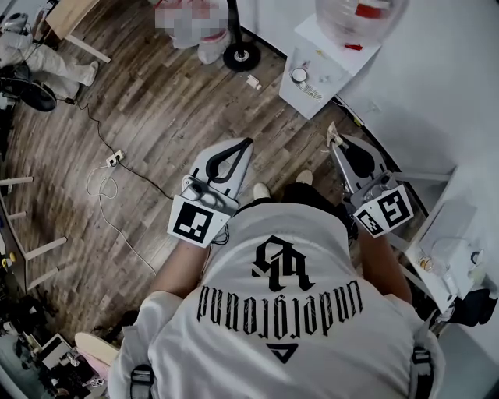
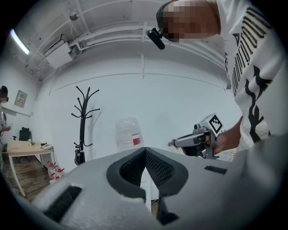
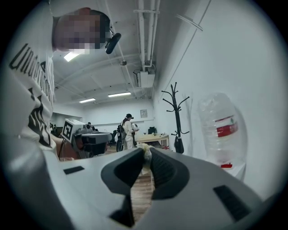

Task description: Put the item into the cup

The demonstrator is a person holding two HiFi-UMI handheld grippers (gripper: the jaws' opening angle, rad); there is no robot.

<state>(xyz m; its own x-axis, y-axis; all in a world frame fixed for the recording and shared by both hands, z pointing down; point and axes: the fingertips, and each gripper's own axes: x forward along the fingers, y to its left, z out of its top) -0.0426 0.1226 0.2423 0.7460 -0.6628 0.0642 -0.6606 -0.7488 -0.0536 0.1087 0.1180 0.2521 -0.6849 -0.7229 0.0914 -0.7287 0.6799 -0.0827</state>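
Observation:
My right gripper (image 3: 146,150) is shut on a small pale crumpled item (image 3: 146,158) that pokes out between its fingertips. In the head view this gripper (image 1: 334,137) is held at waist height on the right, with the item (image 1: 334,129) at its tip. My left gripper (image 2: 145,150) is shut with nothing in it, and in the head view it (image 1: 247,143) is raised on the left. A small round cup-like thing (image 1: 299,75) sits on the white water dispenser's ledge (image 1: 316,58), well ahead of both grippers.
A large water bottle (image 1: 359,17) tops the dispenser against the white wall. A coat stand (image 3: 177,117) has its round base (image 1: 242,56) on the wooden floor. A cable and power strip (image 1: 115,159) lie at the left. A person (image 3: 128,130) stands by a far table (image 3: 150,137).

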